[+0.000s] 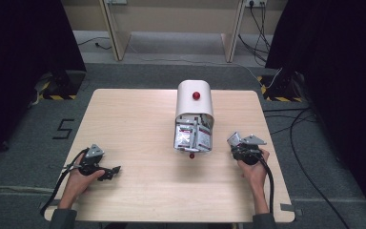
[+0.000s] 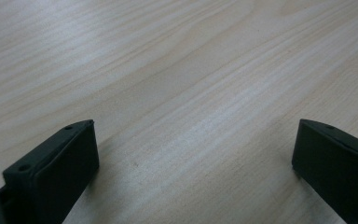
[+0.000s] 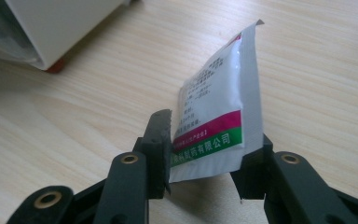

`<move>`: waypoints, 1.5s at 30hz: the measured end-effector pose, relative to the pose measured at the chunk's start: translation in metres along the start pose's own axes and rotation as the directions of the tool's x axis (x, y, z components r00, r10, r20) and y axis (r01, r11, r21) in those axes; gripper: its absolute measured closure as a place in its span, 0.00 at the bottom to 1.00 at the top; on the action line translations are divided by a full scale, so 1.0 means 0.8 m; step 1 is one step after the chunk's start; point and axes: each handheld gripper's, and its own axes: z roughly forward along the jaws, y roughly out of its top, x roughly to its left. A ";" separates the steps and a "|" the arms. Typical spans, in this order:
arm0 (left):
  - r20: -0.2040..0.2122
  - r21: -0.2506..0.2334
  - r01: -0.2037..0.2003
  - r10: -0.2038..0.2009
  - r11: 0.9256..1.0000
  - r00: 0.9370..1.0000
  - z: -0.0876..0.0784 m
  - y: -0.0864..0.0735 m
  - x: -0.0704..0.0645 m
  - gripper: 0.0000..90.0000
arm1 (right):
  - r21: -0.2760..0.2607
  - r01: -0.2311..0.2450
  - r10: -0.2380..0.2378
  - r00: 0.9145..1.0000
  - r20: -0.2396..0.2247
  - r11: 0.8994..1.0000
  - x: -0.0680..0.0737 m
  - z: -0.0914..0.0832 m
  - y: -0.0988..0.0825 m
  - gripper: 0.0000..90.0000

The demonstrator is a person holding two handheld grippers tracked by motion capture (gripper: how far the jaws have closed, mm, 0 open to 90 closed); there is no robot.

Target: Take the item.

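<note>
Tongs in the person's right hand (image 1: 253,168) pinch a small silver sachet (image 3: 216,109); the right gripper (image 3: 205,140) has its jaws pressed against the packet's lower end, so the sachet stands up between them with a red and a green band of print just above the grip. That close view makes the printing and the clamped edge plain, while the high view gives merely a pale scrap (image 1: 234,139) sticking up from the right gripper (image 1: 240,145) near the table's right side.

Left of those jaws, the right gripper view catches a corner of a white container (image 3: 63,28) with a small red foot under it, near but apart from the sachet. From above, the same white container (image 1: 194,117) lies on the wooden table (image 1: 133,191), its open mouth facing the person and packed with more sachets (image 1: 193,136); a red knob (image 1: 196,95) sits on its top and a small red ball (image 1: 191,155) lies just in front of the mouth, between the two tools.

The left gripper (image 1: 110,171) rests low on the table in the left hand (image 1: 78,179), well apart from the container. Its own view shows the left gripper (image 2: 196,140) with jaws spread wide and bare wood grain (image 2: 182,70) between them, a detail too small to make out from the high view
</note>
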 end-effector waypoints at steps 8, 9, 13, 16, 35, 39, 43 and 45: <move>-0.001 0.001 0.000 0.000 1.000 1.000 0.000 0.000 0.000 0.00 | 0.016 0.009 -0.009 1.000 -0.002 1.000 0.003 0.006 0.000 0.61; 0.000 0.000 0.000 0.000 1.000 1.000 0.000 0.000 0.000 0.00 | 0.021 0.008 -0.009 1.000 0.004 1.000 0.002 0.005 0.000 0.58; 0.000 0.000 0.000 0.000 1.000 1.000 0.000 0.000 0.000 0.00 | 0.039 0.010 -0.011 0.999 0.031 0.999 -0.001 0.003 0.000 0.52; 0.000 0.000 0.000 0.000 1.000 1.000 0.000 0.000 0.000 0.00 | 0.040 0.005 -0.006 1.000 0.026 0.999 -0.004 0.001 0.000 0.53; 0.000 0.000 0.000 0.000 1.000 1.000 0.000 0.000 0.000 0.00 | 0.055 -0.008 0.006 0.999 0.040 0.998 -0.005 -0.005 0.007 0.44; 0.000 0.000 0.000 0.000 1.000 1.000 0.000 0.000 0.000 0.00 | 0.038 -0.026 0.025 0.999 0.041 0.999 -0.012 -0.013 0.009 0.44; -0.001 0.001 -0.001 0.001 1.000 1.000 0.000 0.000 0.000 0.00 | 0.022 -0.036 0.035 0.999 0.037 0.999 -0.016 -0.018 0.011 0.44; 0.000 0.000 0.000 0.000 1.000 1.000 0.000 0.000 0.000 0.00 | 0.016 -0.037 0.036 0.999 0.034 0.999 -0.016 -0.021 0.012 0.44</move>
